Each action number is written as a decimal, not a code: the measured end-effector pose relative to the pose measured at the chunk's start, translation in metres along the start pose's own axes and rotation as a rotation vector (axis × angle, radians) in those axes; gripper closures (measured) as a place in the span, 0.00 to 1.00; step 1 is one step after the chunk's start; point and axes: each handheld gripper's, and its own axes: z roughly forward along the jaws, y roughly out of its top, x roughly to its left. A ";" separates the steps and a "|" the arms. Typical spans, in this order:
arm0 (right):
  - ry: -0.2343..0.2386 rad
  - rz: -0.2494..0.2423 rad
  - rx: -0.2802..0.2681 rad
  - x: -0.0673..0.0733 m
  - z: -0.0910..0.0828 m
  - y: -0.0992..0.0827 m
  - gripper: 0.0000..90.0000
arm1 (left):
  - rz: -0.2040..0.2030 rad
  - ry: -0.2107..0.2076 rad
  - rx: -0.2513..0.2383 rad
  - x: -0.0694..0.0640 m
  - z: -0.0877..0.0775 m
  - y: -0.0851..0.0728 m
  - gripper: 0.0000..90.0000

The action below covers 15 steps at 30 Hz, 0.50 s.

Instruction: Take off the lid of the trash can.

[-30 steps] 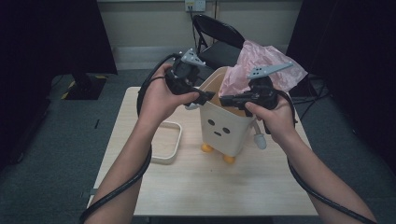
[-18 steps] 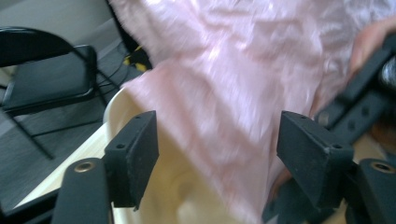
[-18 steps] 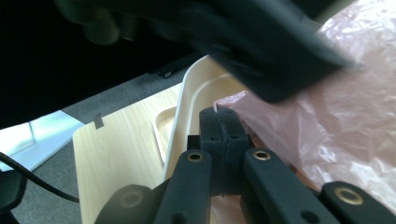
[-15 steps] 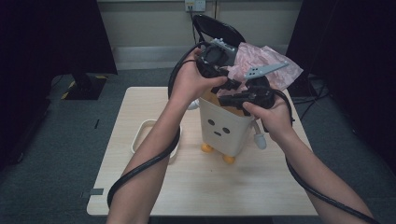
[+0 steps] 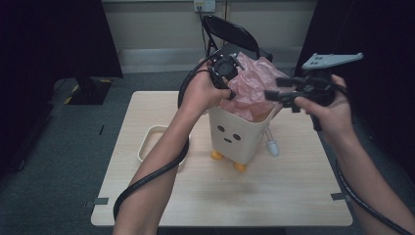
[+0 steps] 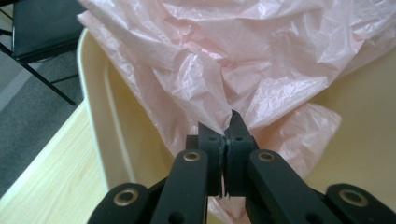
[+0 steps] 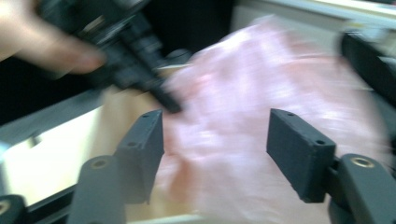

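Observation:
A cream bin (image 5: pixel 235 137) with a drawn face and orange feet stands on the wooden table (image 5: pixel 274 196). A crumpled pink plastic bag (image 5: pixel 254 85) rises out of its top. My left gripper (image 5: pixel 231 90) reaches in over the bin's left rim; in the left gripper view it (image 6: pixel 227 128) has just closed and is shut on a fold of the pink bag (image 6: pixel 233 60), with the bin's wall (image 6: pixel 93 102) on the left. My right gripper (image 5: pixel 274 95) hovers right of the bag, pointing left. Its jaws (image 7: pixel 215 135) have just been opening, with nothing between them; the bag (image 7: pixel 261 107) is blurred beyond.
A shallow cream tray (image 5: pixel 151 139) lies on the table left of the bin. A small white object (image 5: pixel 271 147) leans at the bin's right foot. A black folding chair (image 5: pixel 230 34) stands behind the table. Dark curtains hang on both sides.
My left gripper moved right, over the bin, and closed on the pink bag. My right gripper let go of the bag, opened, and lifted away to the right.

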 end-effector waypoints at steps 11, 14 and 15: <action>-0.049 0.045 0.109 -0.030 0.024 -0.003 0.86 | 0.014 -0.003 0.035 -0.005 0.012 0.000 0.97; 0.013 0.041 0.113 -0.025 0.029 -0.003 0.98 | 0.006 0.004 0.026 -0.004 0.008 -0.002 0.94; 0.057 0.031 0.144 -0.017 0.035 -0.001 1.00 | -0.004 -0.004 0.015 -0.003 0.002 -0.004 0.92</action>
